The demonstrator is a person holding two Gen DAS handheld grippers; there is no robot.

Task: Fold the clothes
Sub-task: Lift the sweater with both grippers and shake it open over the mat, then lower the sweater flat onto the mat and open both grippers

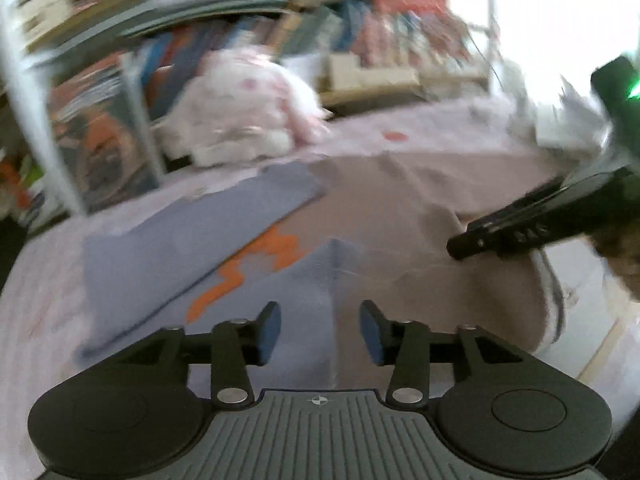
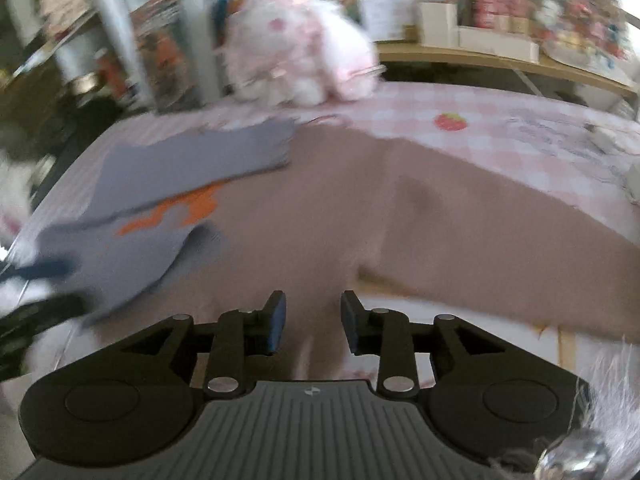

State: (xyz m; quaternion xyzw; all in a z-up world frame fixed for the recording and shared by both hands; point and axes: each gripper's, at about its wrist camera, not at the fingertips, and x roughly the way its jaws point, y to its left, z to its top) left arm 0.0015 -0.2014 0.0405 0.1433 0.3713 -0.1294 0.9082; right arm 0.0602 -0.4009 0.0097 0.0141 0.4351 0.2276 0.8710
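Both views are motion-blurred. A grey-blue garment (image 1: 192,248) with an orange zigzag print (image 1: 256,268) lies on a pink checked cloth (image 2: 500,136) that covers the worktop. One sleeve is folded across the garment's body, above the print. To its right lies a brown garment (image 2: 440,216), spread flat and touching the grey-blue one; its near edge hangs off the front of the worktop.

The left gripper (image 1: 320,330) hovers over the near edge of the grey-blue garment. Its blue-padded fingers (image 1: 269,332) stand moderately apart with nothing between them; cloth shows only below the gap.

The right gripper (image 2: 313,322) hovers over the near edge of the brown garment, its fingers (image 2: 277,322) a narrow gap apart and empty. From the left wrist view, the right gripper appears as a dark bar at the right, above the brown garment.

A pink-and-white plush toy (image 2: 300,52) sits at the far edge of the worktop, in front of crowded bookshelves (image 1: 380,20).
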